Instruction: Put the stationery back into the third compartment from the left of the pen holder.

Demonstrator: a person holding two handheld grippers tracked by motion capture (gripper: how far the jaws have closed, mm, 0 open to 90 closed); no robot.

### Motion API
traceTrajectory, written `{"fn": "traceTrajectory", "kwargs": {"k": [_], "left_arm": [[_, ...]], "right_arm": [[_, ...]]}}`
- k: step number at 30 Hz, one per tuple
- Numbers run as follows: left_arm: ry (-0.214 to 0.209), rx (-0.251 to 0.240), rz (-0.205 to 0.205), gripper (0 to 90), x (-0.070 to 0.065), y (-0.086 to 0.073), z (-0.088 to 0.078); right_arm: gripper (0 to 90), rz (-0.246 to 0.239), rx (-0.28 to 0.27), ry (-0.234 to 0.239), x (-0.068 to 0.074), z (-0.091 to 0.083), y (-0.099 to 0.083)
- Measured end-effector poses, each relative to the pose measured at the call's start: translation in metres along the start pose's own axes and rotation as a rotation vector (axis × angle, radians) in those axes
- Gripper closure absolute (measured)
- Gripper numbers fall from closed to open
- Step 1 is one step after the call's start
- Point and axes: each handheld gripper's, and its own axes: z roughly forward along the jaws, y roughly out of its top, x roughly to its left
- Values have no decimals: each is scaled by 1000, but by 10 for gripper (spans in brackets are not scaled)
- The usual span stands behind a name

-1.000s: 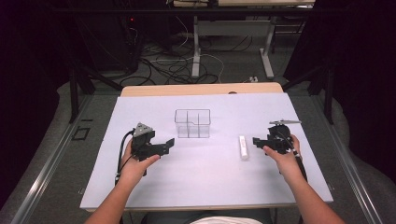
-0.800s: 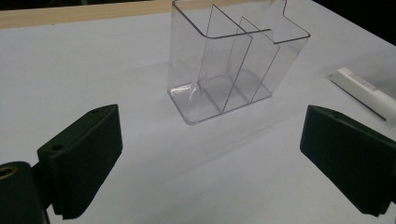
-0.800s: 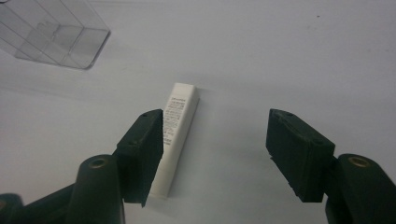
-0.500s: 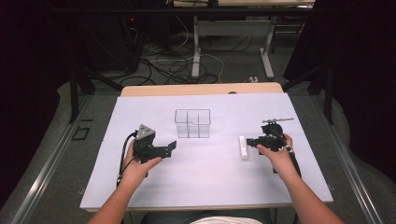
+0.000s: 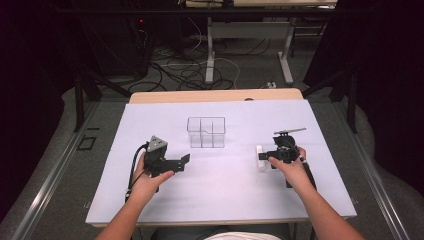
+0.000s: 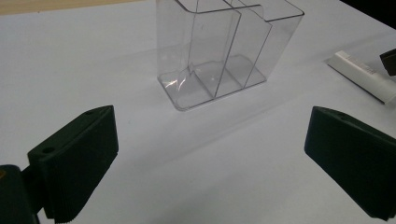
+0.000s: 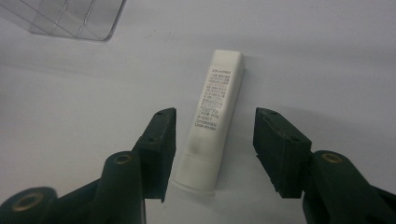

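Note:
A white tube [image 7: 212,121] with printed text lies flat on the white table, right of a clear divided box [image 5: 206,132]. My right gripper [image 7: 215,114] has come down over the tube [image 5: 260,166]. Its jaws straddle the tube and have just been closing, with a gap left on both sides. My left gripper [image 5: 184,162] rests left of the box [image 6: 219,51]. Its jaws have just been opening and stand wide, with nothing between them [image 6: 208,121]. In the left gripper view the tube [image 6: 362,77] lies at the far right.
A white sheet [image 5: 220,195] covers the table, and a wooden strip [image 5: 215,95] shows at the far edge. Beyond it are cables [image 5: 175,70] on the floor and desk legs [image 5: 210,55]. A metal rail [image 5: 55,175] runs along the left.
My right gripper has moved left and down to the tube, and its jaws have narrowed around it. The left hand has stayed put.

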Motion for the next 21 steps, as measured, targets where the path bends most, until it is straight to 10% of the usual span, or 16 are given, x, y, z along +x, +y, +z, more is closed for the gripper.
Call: {"fn": "traceTrajectory", "kwargs": {"k": [21], "left_arm": [[-12, 19, -6, 30, -3, -3, 5]], "right_arm": [[564, 101, 154, 23, 1, 17, 7]]}}
